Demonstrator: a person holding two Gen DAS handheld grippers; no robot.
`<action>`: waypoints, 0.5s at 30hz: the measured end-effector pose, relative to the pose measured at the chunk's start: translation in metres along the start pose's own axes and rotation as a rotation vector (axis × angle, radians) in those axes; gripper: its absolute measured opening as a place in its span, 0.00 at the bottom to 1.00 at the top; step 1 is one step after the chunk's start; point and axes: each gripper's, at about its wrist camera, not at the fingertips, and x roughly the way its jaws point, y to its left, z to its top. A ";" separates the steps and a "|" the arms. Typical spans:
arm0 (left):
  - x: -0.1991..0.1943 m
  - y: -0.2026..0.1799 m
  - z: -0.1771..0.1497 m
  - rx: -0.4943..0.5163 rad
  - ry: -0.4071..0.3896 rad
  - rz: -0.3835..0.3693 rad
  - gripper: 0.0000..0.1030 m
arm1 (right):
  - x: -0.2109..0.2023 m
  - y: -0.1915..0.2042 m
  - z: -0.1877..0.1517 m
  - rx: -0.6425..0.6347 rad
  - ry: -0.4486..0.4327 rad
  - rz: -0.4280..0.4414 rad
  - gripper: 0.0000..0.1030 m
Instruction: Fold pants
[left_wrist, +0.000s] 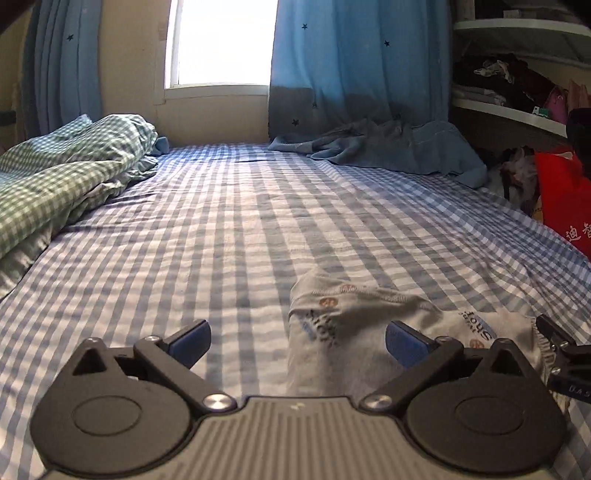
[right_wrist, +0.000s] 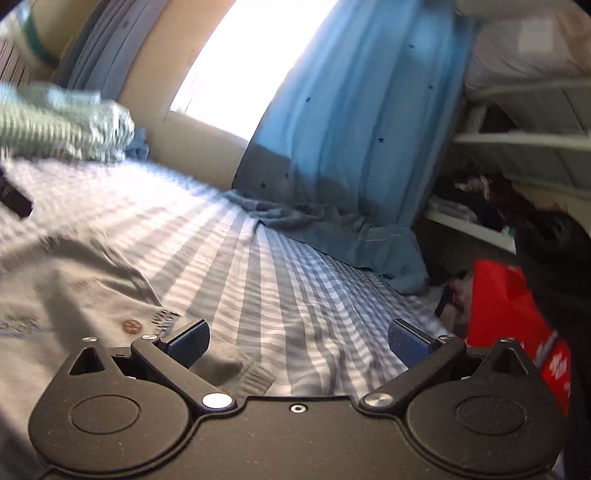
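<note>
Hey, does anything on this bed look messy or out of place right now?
Yes. The pale printed pants lie bunched and creased near the front of the checked sheet, not flat. A green checked quilt is heaped at the left, and the blue curtain's hem spills onto the bed. Nothing looks damaged.

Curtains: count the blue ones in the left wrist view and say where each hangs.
2. One curtain hangs left of the window, behind the green checked blanket. The other curtain hangs right of the window, its hem reaching the bed. More could lie outside the frame.
</note>
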 end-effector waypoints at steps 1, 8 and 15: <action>0.012 -0.006 0.004 0.015 0.012 0.004 1.00 | 0.012 0.004 0.001 -0.038 0.017 -0.008 0.99; 0.100 -0.023 0.008 0.133 0.109 0.148 1.00 | 0.061 0.014 -0.022 -0.119 0.124 -0.040 0.99; 0.116 -0.001 -0.003 -0.009 0.147 0.067 1.00 | 0.073 0.008 -0.031 -0.028 0.174 0.017 0.99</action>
